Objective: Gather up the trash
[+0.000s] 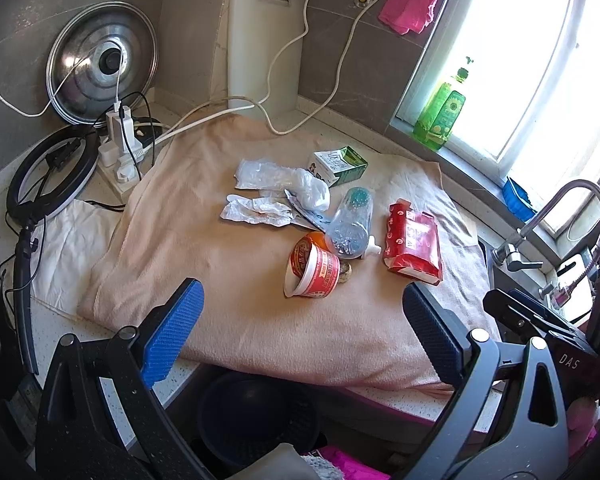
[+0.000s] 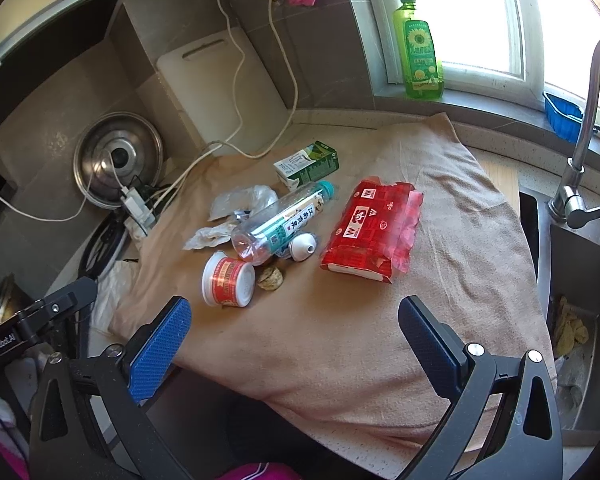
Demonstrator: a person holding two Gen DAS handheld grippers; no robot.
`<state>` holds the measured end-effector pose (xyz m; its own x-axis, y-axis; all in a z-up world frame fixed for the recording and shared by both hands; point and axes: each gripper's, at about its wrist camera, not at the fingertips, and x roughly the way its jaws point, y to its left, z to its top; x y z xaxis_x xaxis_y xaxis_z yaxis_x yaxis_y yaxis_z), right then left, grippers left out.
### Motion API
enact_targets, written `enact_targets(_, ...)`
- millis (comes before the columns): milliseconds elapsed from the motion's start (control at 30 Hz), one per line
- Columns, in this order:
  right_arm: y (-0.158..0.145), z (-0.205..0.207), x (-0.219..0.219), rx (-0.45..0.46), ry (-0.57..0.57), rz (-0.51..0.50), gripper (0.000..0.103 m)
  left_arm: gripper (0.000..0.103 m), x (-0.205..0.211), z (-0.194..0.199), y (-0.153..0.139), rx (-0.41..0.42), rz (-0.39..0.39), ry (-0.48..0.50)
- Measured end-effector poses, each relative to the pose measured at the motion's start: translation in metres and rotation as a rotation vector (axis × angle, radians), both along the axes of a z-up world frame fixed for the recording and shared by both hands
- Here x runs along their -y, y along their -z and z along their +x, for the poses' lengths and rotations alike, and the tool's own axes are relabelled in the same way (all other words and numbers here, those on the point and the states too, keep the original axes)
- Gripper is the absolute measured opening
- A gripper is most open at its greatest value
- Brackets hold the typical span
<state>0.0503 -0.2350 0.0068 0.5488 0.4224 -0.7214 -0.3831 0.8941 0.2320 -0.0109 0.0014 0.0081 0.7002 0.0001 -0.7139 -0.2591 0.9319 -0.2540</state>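
Trash lies on a beige towel (image 1: 228, 280) (image 2: 340, 332): a red wrapper pack (image 1: 414, 240) (image 2: 374, 232), a clear plastic bottle (image 1: 350, 224) (image 2: 278, 222), a tipped red-and-white cup (image 1: 312, 266) (image 2: 229, 278), a green-and-white carton (image 1: 338, 166) (image 2: 308, 163), crumpled plastic (image 1: 284, 180) (image 2: 240, 200), white tissue (image 1: 256, 210) (image 2: 208, 236) and a walnut shell (image 2: 271, 278). My left gripper (image 1: 300, 336) hovers open in front of the cup. My right gripper (image 2: 296, 340) is open too, short of the cup and the red pack. Neither holds anything.
A dark bin (image 1: 256, 420) stands below the counter edge. At the back are a white cutting board (image 1: 264, 44), a pot lid (image 1: 102, 60), a power strip with cables (image 1: 124, 136) and a ring light (image 1: 52, 172). A sink (image 2: 576, 280) and faucet (image 2: 584, 120) lie right; a green soap bottle (image 2: 418, 52) is on the sill.
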Motion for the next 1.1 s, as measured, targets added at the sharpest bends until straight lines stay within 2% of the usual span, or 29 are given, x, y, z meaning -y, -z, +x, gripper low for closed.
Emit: enact_targets(1100, 0.0053, 0.0035, 0.0002, -0.033, 0.003, 0.020, 0.102, 0.101, 0.0030, 0.0003, -0.0011, 0.001, 0.000, 0.002)
